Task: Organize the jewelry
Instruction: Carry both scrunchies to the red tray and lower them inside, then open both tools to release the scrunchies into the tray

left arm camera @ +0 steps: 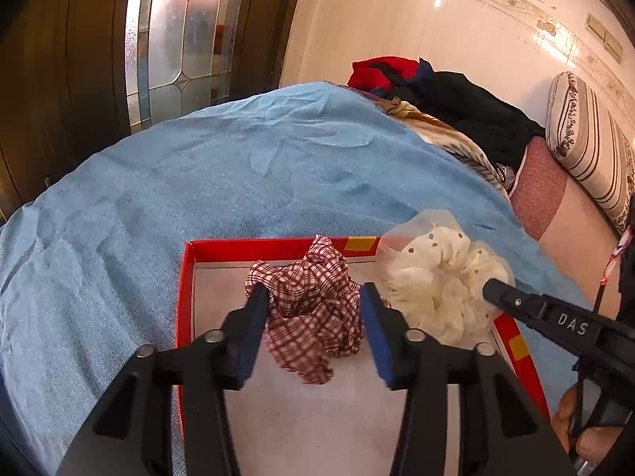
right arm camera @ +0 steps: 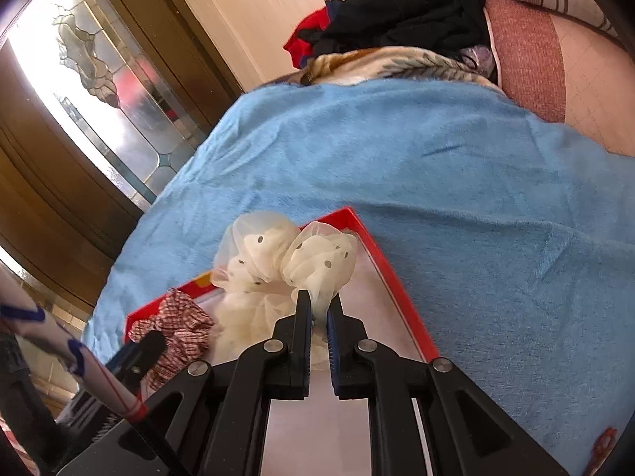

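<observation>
A shallow red box (left arm camera: pixel 238 244) with a white floor lies on the blue towel. Inside it rests a red-and-white checked scrunchie (left arm camera: pixel 313 317), and my left gripper (left arm camera: pixel 315 297) stands open around it, a blue pad on each side. Just right of it, a cream dotted scrunchie (left arm camera: pixel 436 281) sits over the box's right corner. In the right wrist view my right gripper (right arm camera: pixel 319 301) is shut on a fold of that cream scrunchie (right arm camera: pixel 278 261), over the red box (right arm camera: pixel 381 254). The checked scrunchie (right arm camera: pixel 178 325) and the left gripper (right arm camera: pixel 151 341) show at the lower left.
A blue towel (left arm camera: pixel 198 182) covers the bed around the box. At the far end lie a pile of dark and red clothes (left arm camera: pixel 436 91) and a striped pillow (left arm camera: pixel 583 146). A wooden door with patterned glass (left arm camera: pixel 178 39) stands behind. A hand (left arm camera: pixel 583 432) holds the right gripper.
</observation>
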Available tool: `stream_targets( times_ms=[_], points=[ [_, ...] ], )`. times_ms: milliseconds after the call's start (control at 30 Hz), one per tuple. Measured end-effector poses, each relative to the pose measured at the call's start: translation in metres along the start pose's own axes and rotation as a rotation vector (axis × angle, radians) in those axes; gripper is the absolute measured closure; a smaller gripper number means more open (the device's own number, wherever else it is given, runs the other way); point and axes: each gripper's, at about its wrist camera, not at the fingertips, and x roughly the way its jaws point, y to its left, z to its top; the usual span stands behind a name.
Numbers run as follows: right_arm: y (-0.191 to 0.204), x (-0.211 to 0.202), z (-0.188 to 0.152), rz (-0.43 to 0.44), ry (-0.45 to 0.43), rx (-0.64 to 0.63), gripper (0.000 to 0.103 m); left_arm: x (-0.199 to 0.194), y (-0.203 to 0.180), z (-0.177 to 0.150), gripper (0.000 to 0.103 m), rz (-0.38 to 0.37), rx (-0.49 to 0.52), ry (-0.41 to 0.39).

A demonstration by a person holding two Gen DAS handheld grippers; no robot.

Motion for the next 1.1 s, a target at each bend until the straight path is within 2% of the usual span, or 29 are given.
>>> stream_targets(
  times_ms=[133,233,267,333,433,567,633,767,900,1100],
  points=[
    [-0.006,-0.008,-0.001,0.012,0.002,-0.004,0.082,-0.005,0.0,0.002,0.047,-0.004,0.0,-0.019],
    [-0.009,-0.025,0.0,0.015,-0.027,-0.026,0.075,-0.013,0.001,0.004,0.039,0.0,-0.004,-0.049],
    [-0.01,-0.029,0.0,0.006,-0.039,-0.04,0.071,-0.016,0.001,0.004,0.034,0.01,0.0,-0.062],
    [-0.012,-0.034,-0.003,-0.037,-0.067,-0.069,0.065,-0.017,0.002,0.002,0.032,0.013,0.002,-0.064],
    [-0.014,-0.032,-0.014,-0.042,-0.097,-0.084,0.065,-0.013,0.004,0.0,0.032,0.013,-0.008,-0.029],
    [0.003,-0.029,-0.031,-0.125,-0.108,-0.211,0.065,-0.015,0.003,-0.001,0.032,0.014,0.003,-0.015],
    [0.011,-0.04,-0.041,-0.131,-0.122,-0.238,0.065,-0.018,0.001,-0.001,0.032,0.019,0.023,-0.014],
    [0.01,-0.07,-0.073,-0.135,-0.124,-0.216,0.065,-0.026,-0.006,-0.006,0.032,0.018,0.079,-0.009],
    [-0.003,-0.099,-0.112,-0.117,-0.115,-0.13,0.065,-0.043,-0.017,-0.015,0.032,-0.035,0.118,-0.016],
    [-0.024,-0.164,-0.135,-0.081,-0.208,-0.001,0.065,-0.079,-0.049,-0.029,0.032,-0.118,0.204,-0.067]
  ],
)
